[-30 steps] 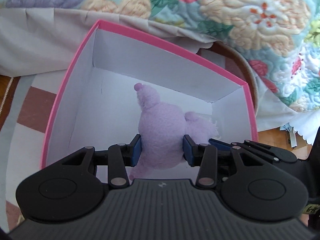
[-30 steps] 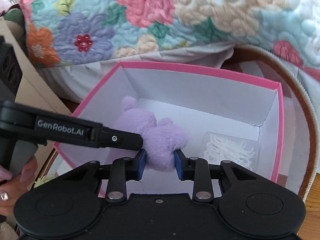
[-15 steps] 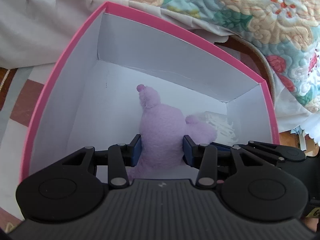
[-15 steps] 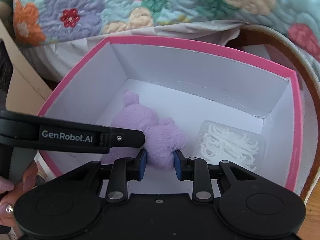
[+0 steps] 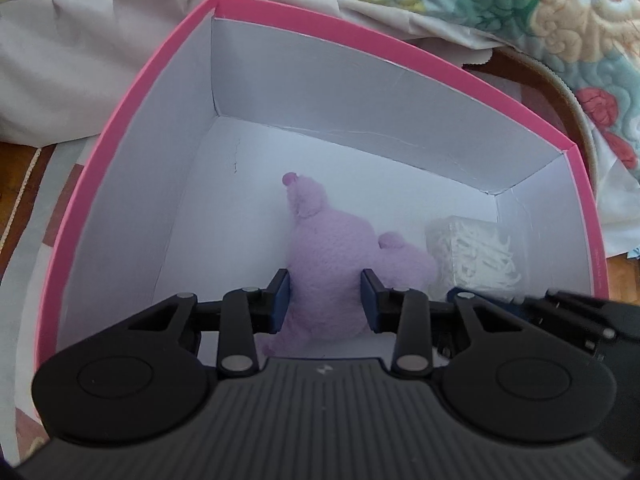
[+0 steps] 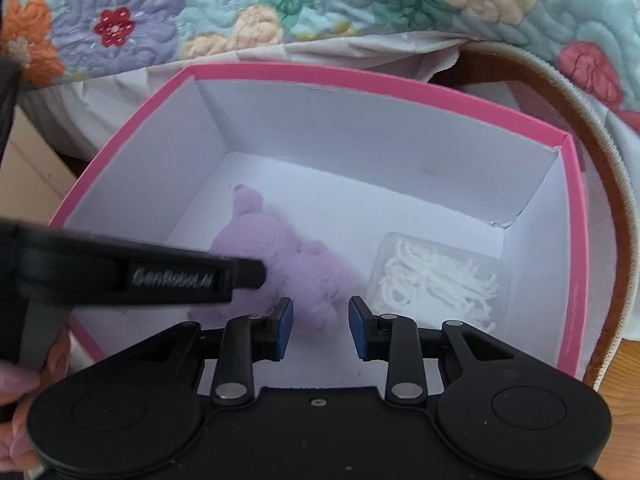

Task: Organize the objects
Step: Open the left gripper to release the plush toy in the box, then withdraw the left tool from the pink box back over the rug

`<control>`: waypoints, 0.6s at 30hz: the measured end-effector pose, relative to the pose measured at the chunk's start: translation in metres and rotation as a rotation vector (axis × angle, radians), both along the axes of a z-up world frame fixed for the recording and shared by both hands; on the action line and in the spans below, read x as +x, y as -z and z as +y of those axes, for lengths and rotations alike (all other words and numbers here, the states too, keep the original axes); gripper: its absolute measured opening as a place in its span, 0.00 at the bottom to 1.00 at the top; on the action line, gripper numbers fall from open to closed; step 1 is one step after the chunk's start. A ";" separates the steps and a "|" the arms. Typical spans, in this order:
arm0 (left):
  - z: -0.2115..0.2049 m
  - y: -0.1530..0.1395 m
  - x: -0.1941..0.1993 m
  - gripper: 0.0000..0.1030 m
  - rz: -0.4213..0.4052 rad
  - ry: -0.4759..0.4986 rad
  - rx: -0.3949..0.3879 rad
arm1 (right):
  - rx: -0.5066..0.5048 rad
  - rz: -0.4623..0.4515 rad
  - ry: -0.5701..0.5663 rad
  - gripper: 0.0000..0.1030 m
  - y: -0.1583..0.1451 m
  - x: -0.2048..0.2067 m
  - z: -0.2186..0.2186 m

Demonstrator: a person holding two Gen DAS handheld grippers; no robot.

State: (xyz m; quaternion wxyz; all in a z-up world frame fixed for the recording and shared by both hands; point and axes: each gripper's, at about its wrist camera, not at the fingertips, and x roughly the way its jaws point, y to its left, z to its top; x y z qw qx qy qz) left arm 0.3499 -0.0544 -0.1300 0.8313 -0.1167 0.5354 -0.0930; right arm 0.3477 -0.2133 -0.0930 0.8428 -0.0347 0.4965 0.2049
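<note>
Purple plush toy (image 5: 332, 264) lying on white floor of pink box (image 5: 120, 152), roughly mid-floor, one ear toward 12 o'clock. Also seen from right wrist view at (image 6: 288, 264). Left gripper (image 5: 325, 306) grasping plush toy: blue pads pressed into both flanks, jaws closing. Right gripper (image 6: 320, 326) just at 6 o'clock of the toy; jaws closing, gap visible between blue pads and the fur, lower tip of toy between them, firm contact not confirmed. Left gripper's black finger (image 6: 192, 276) crossing from 9 o'clock over the toy's left side in right wrist view; part of a hand (image 6: 16, 384) at 8 o'clock. Clear packet of white strands (image 6: 436, 280) on box floor at 3 o'clock of the toy, near right wall, apart from the toy. Floral quilt (image 6: 320, 4) beyond box at 12 o'clock. Rug (image 5: 24, 208) under the box.
</note>
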 end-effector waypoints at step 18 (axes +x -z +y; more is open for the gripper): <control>0.000 -0.025 -0.001 0.49 -0.056 -0.028 0.086 | 0.048 -0.078 -0.004 0.20 -0.015 -0.028 -0.009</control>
